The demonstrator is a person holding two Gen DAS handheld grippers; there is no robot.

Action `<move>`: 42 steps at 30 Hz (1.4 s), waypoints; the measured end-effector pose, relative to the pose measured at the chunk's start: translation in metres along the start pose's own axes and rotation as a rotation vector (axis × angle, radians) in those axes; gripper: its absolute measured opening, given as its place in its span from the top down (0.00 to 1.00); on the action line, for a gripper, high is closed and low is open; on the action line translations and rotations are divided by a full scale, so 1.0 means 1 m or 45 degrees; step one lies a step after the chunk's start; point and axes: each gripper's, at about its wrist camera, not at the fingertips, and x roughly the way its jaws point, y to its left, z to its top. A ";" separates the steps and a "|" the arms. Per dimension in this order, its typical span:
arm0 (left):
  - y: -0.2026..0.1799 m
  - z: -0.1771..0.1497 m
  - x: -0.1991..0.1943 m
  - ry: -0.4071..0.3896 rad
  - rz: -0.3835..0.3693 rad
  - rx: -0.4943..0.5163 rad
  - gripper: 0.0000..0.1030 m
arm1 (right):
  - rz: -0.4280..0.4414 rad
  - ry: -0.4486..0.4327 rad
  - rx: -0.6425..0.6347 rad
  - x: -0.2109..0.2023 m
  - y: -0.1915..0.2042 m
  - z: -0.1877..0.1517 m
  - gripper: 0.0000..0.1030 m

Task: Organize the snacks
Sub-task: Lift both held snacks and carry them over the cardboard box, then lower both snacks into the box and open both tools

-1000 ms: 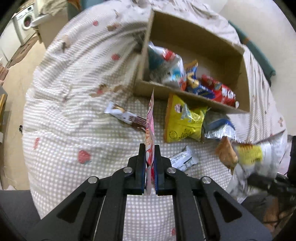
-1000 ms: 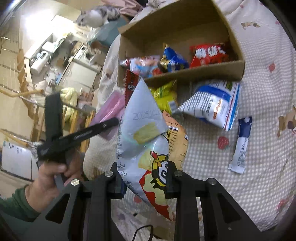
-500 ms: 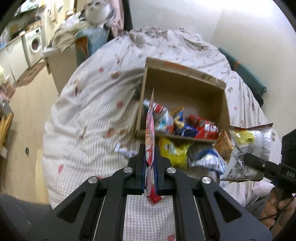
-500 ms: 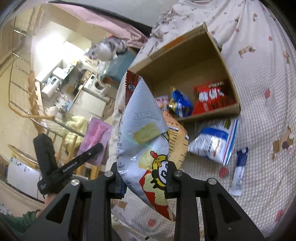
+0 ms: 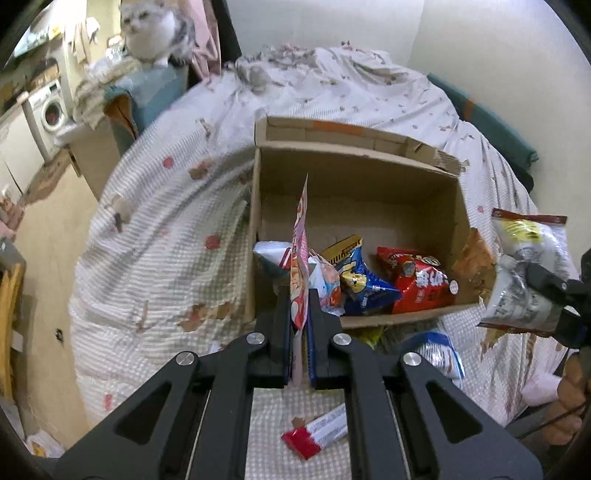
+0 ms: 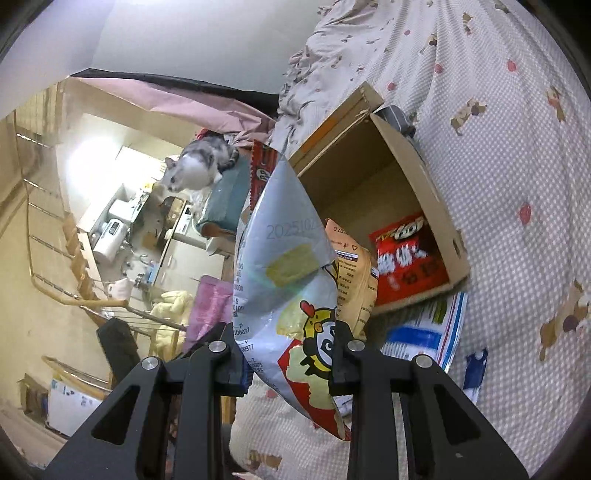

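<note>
An open cardboard box (image 5: 354, 173) stands on the bed and holds a blue snack bag (image 5: 364, 280) and a red bag (image 5: 419, 282). My left gripper (image 5: 300, 299) is shut on a thin pink snack packet (image 5: 300, 240), held edge-on in the air before the box's near wall. My right gripper (image 6: 291, 360) is shut on a silver chip bag (image 6: 288, 266) with an orange bag (image 6: 354, 273) behind it, left of the box (image 6: 417, 192). That chip bag also shows at the right of the left wrist view (image 5: 524, 266).
On the checked bedcover (image 5: 155, 236) before the box lie a blue-white bag (image 5: 437, 354) and a red-ended snack bar (image 5: 317, 435). A blue stick packet (image 6: 474, 373) lies near the right gripper. A cat (image 5: 147, 27) sits beyond the bed, with a washing machine (image 5: 48, 110) at left.
Both grippers have risen and pulled back with their packets, so the box now shows from higher up. Both grips are unchanged.
</note>
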 end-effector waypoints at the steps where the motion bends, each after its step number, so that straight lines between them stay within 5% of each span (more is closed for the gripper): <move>1: 0.001 0.003 0.007 0.012 -0.016 -0.006 0.96 | -0.008 0.000 -0.010 0.002 0.001 0.004 0.72; 10: -0.011 0.018 0.050 0.063 -0.032 0.030 0.95 | 0.261 -0.079 0.288 0.010 -0.039 0.038 0.71; 18: -0.017 0.030 0.073 0.074 -0.052 0.029 0.95 | 0.254 -0.043 0.331 0.031 -0.049 0.057 0.70; 22: -0.018 0.035 0.087 0.118 -0.198 -0.014 0.95 | 0.244 -0.009 0.335 0.045 -0.050 0.060 0.69; 29: -0.021 0.035 0.079 0.066 -0.171 0.019 0.95 | 0.279 0.037 0.317 0.054 -0.044 0.060 0.69; 42: -0.014 0.042 0.060 0.019 -0.169 -0.016 0.95 | 0.173 0.339 0.420 0.042 -0.041 -0.049 0.67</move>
